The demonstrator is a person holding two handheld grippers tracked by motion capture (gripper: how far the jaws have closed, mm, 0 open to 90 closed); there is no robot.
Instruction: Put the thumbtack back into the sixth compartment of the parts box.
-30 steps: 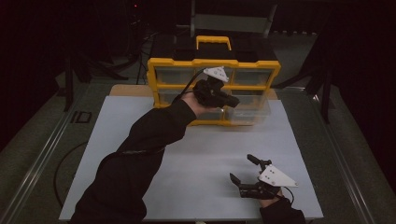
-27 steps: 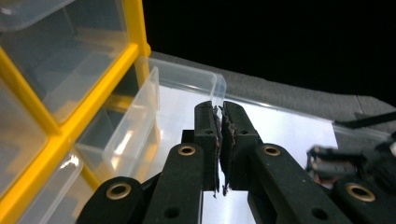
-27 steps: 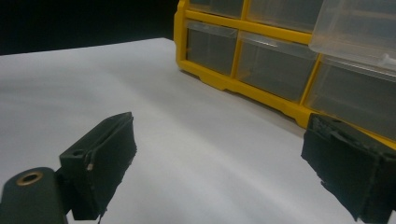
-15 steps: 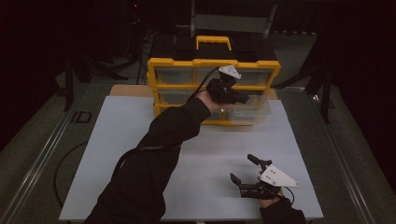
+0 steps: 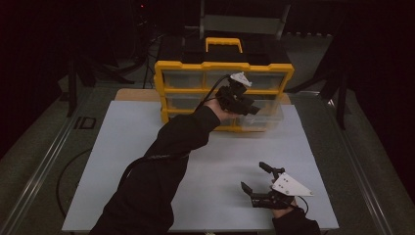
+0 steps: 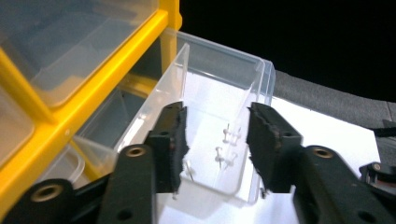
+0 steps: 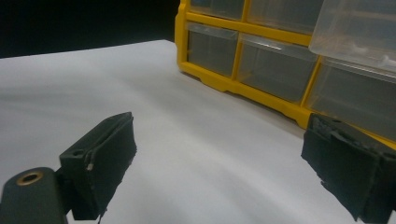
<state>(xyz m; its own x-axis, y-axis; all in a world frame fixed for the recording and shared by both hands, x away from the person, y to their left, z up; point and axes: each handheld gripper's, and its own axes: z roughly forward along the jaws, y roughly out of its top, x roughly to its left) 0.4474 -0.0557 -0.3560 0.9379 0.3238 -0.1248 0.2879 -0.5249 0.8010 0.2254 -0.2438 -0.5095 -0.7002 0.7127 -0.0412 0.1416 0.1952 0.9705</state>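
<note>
At the yellow cabinet point(image 5: 182, 66), we find the left gripper point(image 5: 253, 109) changed from a second ago: then it was clenched and hovering before the middle of the cabinet front, and now it has slid to the right and a little lower, over the one clear drawer point(image 5: 268, 120) that stands pulled out of the lower right corner. Its jaws have just been opening and stand released on either side of the drawer's open top, with its clear walls between them but no pad pressing on anything. We read this as the start of a pick: the tongs look ready to dip into the drawer for one of the small white pins point(image 6: 225, 157) lying on its floor near the front wall. The right gripper point(image 5: 253, 176) has not budged; it rests low over the white table point(image 5: 122, 147) near its near right edge, well apart from the cabinet, jaws spread wide with nothing between them. Our count: one cabinet with one handle point(image 5: 223, 41) on top, one drawer out with the rest pushed in, two grippers, and about five pins in the drawer (the clear plastic and its reflections make the exact number hard to fix)
</note>
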